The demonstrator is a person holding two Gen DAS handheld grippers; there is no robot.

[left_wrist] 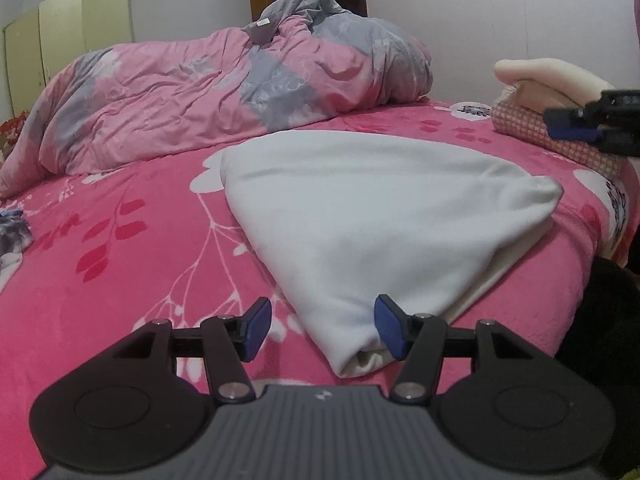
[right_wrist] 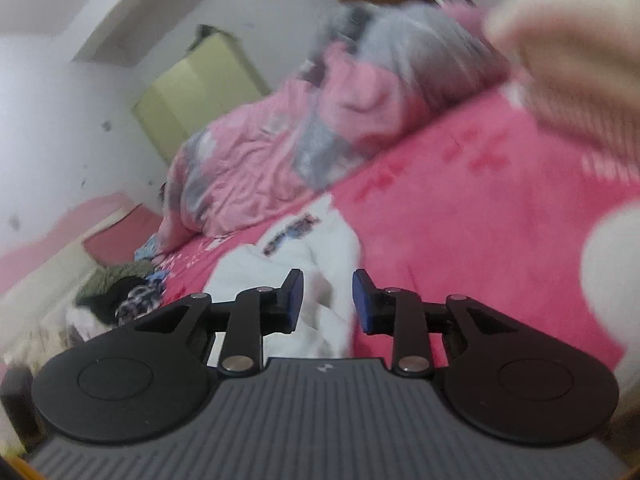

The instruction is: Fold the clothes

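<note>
Two sets of jaws, both spread and gripping nothing: left gripper (left_wrist: 320, 330) wide, right gripper (right_wrist: 327, 300) narrower, in a blurred view. White garment (left_wrist: 376, 208): lay folded into a thick, soft wedge just ahead of the left jaws, poked its rolled near corner between them, and touched the right-hand pad. Looked plush, limp and several layers deep. Could have slumped open if pinched by the top layer alone. Might also have snagged the fuzzy pink bed cover (left_wrist: 120, 280) beneath the jaws and dragged it along.
</note>
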